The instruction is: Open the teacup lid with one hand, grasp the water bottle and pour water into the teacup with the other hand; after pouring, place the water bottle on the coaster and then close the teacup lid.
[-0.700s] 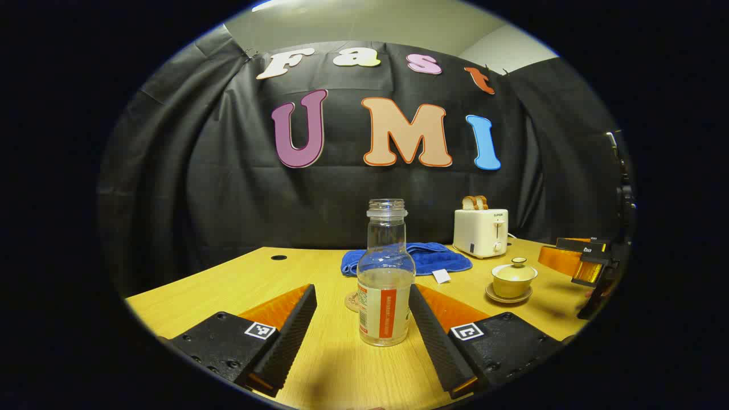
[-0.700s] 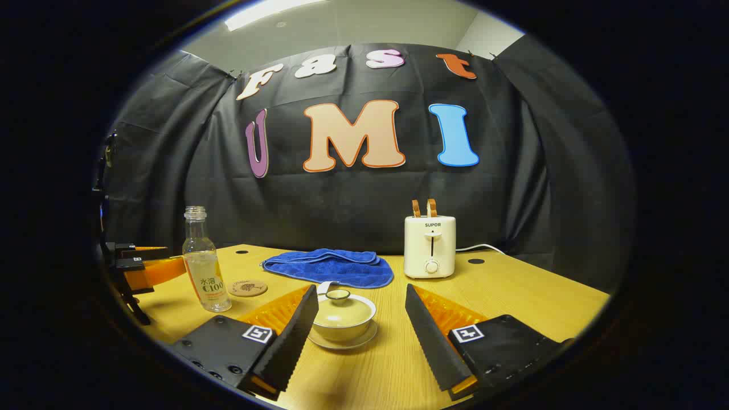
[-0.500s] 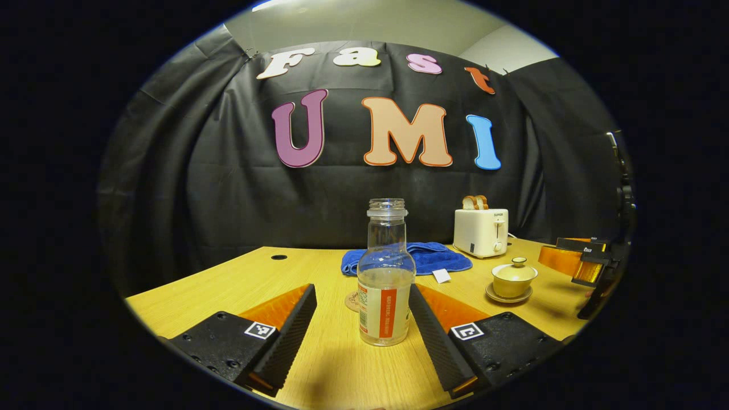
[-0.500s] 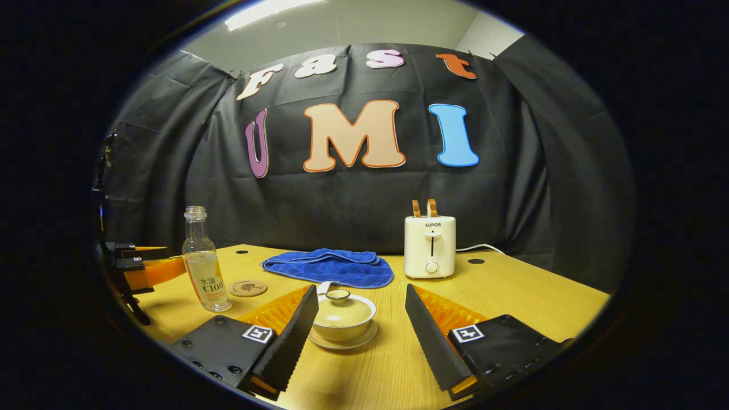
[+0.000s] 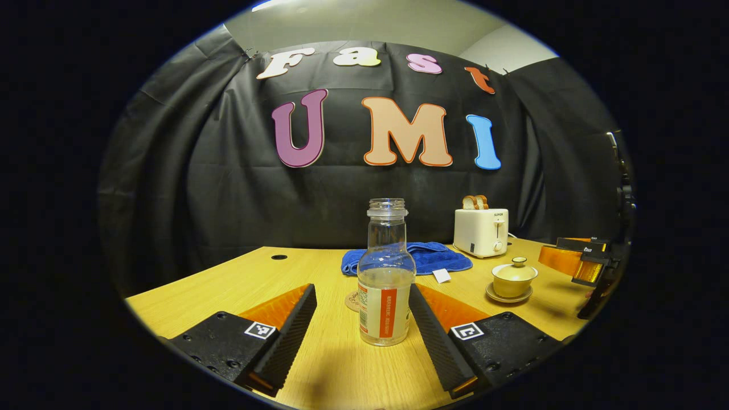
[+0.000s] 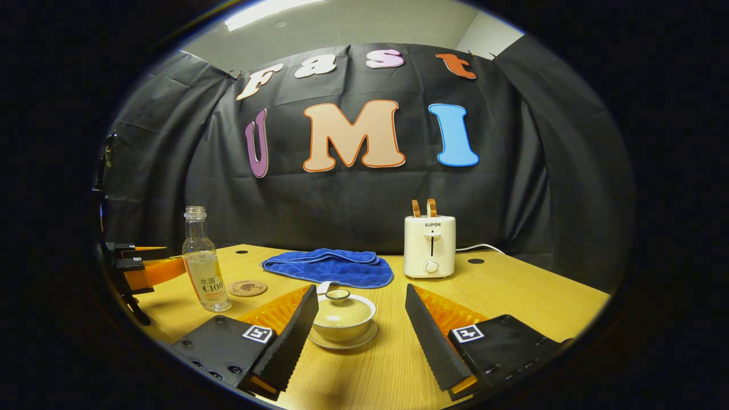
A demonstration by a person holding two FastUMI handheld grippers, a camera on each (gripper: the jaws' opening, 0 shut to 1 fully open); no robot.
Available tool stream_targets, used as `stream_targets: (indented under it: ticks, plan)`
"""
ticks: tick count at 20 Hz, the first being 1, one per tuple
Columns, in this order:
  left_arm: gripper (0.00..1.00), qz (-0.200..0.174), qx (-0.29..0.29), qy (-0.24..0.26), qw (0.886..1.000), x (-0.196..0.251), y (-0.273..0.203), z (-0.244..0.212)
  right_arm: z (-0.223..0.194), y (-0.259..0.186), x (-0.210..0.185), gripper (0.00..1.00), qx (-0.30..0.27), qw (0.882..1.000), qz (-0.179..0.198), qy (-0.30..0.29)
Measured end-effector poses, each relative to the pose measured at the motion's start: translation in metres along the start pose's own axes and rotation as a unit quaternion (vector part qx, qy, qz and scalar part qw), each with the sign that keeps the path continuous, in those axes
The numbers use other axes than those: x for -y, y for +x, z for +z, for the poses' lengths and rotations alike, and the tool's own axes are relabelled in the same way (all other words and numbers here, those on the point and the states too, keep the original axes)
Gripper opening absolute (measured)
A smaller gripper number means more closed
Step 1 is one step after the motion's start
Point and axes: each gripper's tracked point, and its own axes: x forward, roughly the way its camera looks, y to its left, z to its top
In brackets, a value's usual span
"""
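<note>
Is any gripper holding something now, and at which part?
Nothing is held. The left gripper stands open around the water bottle; the right gripper is open near the teacup.

The left gripper (image 5: 363,336) is held low and level, its jaws spread wide with both fingers reaching forward and slightly converging. The right gripper (image 6: 359,339) is posed the same way, low, level and wide open. In the left gripper view the right gripper shows far off at the right edge; in the right gripper view the left gripper shows at the left edge.
</note>
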Motion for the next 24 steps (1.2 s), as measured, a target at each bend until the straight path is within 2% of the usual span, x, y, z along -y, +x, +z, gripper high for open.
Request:
stream_targets:
  ticks: [8, 14, 16, 24]
  plan:
    - [0.95, 0.0, 0.0, 0.0, 1.0, 0.0, -0.001, 0.0, -0.001, 0.001, 0.0, 0.95, 0.0, 1.0, 0.001, 0.0]
    - [0.95, 0.0, 0.0, 0.0, 1.0, 0.0, -0.001, 0.0, -0.003, 0.008, -0.014, 0.95, -0.006, 0.999, 0.04, 0.001]
    - [0.95, 0.0, 0.0, 0.0, 1.0, 0.0, -0.001, 0.0, -0.006, 0.015, -0.018, 0.97, -0.013, 0.999, 0.049, 0.001]
    - [0.95, 0.001, 0.0, 0.0, 1.0, 0.0, -0.001, 0.0, -0.021, 0.056, -0.026, 0.95, -0.055, 0.997, 0.047, -0.008]
